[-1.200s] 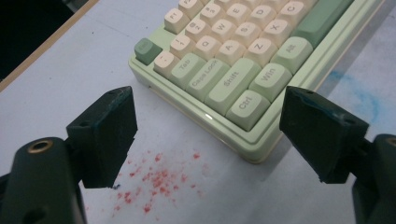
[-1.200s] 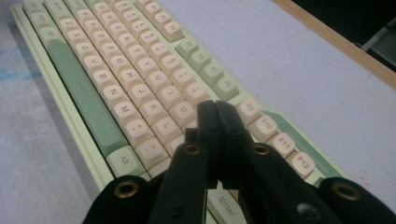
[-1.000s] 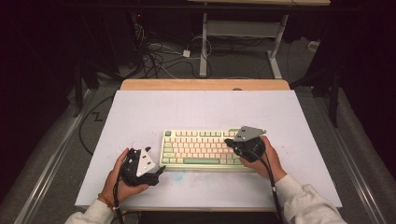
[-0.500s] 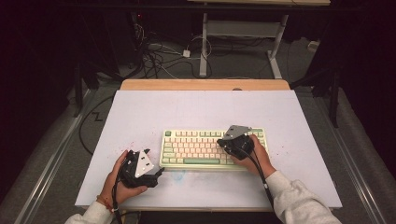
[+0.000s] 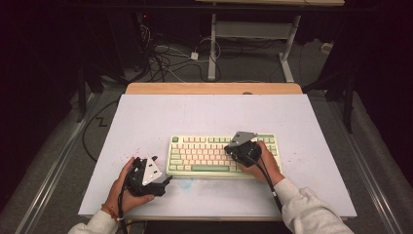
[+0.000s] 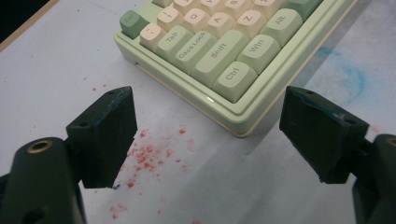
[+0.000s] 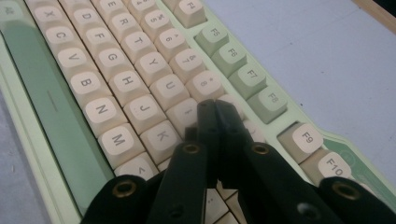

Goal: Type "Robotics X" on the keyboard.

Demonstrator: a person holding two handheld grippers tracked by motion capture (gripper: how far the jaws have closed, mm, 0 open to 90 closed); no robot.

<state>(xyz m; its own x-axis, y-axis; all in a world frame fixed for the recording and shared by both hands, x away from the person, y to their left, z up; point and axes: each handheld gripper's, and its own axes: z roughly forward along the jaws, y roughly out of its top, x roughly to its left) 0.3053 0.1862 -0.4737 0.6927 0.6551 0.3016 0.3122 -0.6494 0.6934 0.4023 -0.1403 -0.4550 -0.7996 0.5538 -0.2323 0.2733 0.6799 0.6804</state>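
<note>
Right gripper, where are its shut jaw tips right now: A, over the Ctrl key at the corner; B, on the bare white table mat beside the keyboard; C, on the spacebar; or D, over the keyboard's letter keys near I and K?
D: in the right gripper view the right gripper has its jaws pressed together, tips over the cream keys of the keyboard just beyond J and K.

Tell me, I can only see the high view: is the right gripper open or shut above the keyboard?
Observer: Shut. The right gripper has its jaws pressed together, tips over the keyboard near the I key.
Operator: And the left one?
Observer: The left gripper is wide open, nothing between its jaws, facing the keyboard's Ctrl corner.
Operator: Is the table clean there?
Observer: No, red specks dot the table beside that corner.
</note>
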